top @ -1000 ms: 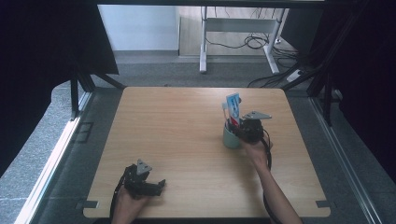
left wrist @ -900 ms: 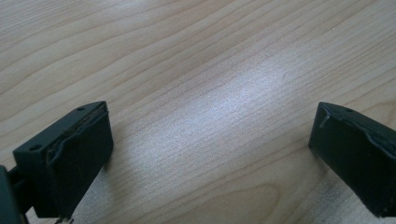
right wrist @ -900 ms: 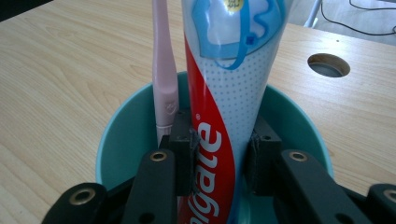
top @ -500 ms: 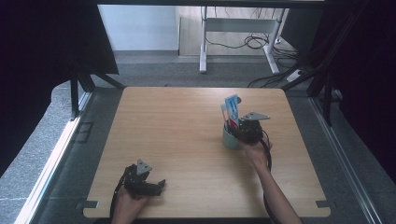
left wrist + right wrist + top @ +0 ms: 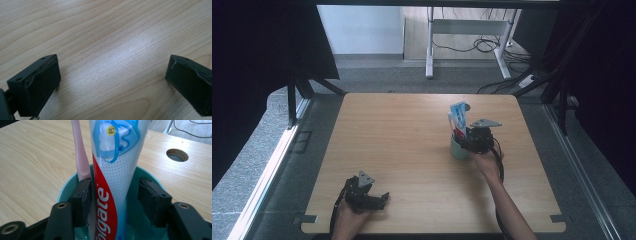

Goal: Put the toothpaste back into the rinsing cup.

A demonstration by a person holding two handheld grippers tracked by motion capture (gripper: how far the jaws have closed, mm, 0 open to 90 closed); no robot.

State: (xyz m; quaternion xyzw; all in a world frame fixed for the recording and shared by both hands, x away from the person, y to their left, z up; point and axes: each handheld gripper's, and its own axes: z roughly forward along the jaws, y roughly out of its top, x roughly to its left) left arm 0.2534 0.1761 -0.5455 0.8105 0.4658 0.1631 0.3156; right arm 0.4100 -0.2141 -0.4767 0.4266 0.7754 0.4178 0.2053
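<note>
Currently: toothpaste tube and pink toothbrush stand in teal cup, right of table centre.
Right gripper jaws straddle the tube inside the cup, released, gap on one side. Left gripper wide open over bare wood near the front edge.

The bench lies bare across its left and middle, so a hand could pass freely there. The one obstacle is the cup right of centre, with a toothpaste tube and toothbrush standing tall out of it. The right tool sits at the cup's mouth, jaws either side of the tube. The left tool rests near the front edge, jaws wide over bare wood.
</note>
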